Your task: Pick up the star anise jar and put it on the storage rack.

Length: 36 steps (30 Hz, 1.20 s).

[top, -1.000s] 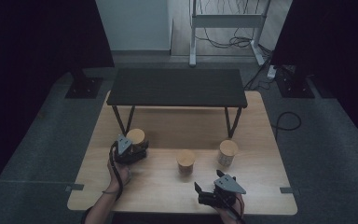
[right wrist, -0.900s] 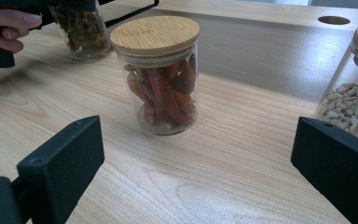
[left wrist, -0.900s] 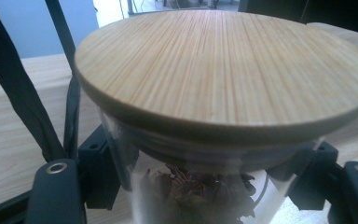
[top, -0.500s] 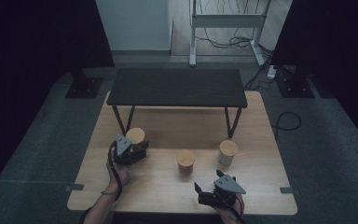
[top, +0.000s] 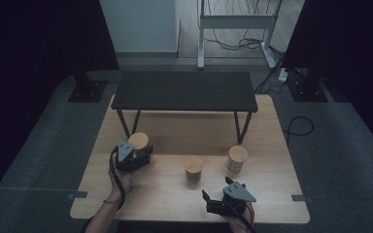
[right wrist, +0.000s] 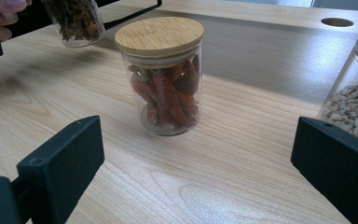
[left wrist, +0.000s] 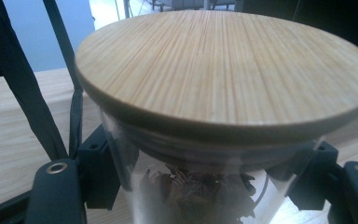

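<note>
On the wooden bench [top: 272, 145], three glass jars with bamboo lids stand in a loose row across the middle of the high view. The left hand-held gripper [top: 135, 158], at centre left of that frame, has its jaws closed on either side of the leftmost jar [top: 139, 143]. In the left gripper view the jar of dried brown matter [left wrist: 205, 186] sits between the two black jaws, glass touching both, its round lid tipped slightly toward the camera. At the upper left of the right gripper view the same jar's base appears lifted clear of the wood, its long axis leaning.

The middle jar [top: 193, 168], holding red chillies [right wrist: 168, 91], stands upright just below centre of the high view, long axis vertical, lid on top. The third jar [top: 237, 158], filled with pale beans [right wrist: 354, 109], stands upright to its right, at the right edge of the right gripper view.

The right hand-held gripper [top: 211, 201] hovers low at the bottom centre of the high view, its jaws spread wide and empty, aimed toward the chilli jar. A dark low table [top: 184, 91] stands across the upper part of the bench.
</note>
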### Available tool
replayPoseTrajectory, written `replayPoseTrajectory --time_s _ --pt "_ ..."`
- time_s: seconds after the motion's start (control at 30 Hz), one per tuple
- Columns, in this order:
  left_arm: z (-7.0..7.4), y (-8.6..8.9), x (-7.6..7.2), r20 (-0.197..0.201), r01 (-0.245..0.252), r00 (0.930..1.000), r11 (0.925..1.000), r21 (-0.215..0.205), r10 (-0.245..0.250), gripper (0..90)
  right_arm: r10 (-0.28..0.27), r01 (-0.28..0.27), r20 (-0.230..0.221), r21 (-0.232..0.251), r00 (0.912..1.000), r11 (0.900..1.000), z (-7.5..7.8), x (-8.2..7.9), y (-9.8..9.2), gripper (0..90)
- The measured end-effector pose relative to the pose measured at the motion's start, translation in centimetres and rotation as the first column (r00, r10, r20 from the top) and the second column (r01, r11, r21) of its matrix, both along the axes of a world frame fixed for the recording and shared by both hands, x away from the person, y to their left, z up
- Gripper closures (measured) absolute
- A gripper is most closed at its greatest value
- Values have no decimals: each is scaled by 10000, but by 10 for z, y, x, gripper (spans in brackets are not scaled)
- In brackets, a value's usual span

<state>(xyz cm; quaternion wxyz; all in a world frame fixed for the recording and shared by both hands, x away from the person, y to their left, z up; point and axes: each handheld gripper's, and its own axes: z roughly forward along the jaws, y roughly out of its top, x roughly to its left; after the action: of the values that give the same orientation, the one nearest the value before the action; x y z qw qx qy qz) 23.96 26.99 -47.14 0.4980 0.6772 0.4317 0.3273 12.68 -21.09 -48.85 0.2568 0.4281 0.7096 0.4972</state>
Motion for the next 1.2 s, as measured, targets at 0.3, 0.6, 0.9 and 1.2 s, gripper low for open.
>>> replayPoseTrajectory --time_s 0.3,0.6,0.9,1.2 --pt "5 0 -5 189 115 9998 9999 -112 -113 264 -12 12 -2 19 10000 10000 0 0 0 19" --pt "9 2 -10 260 131 9996 9997 -223 -125 264 -23 23 -4 -8 10000 10000 0 0 0 20" --pt "12 5 -12 320 101 9994 9994 -319 -91 264 -20 20 -16 -14 10000 10000 0 0 0 20" --pt "13 5 -15 412 70 9991 9995 -322 -57 263 13 -13 -10 -62 10000 10000 0 0 1 20"
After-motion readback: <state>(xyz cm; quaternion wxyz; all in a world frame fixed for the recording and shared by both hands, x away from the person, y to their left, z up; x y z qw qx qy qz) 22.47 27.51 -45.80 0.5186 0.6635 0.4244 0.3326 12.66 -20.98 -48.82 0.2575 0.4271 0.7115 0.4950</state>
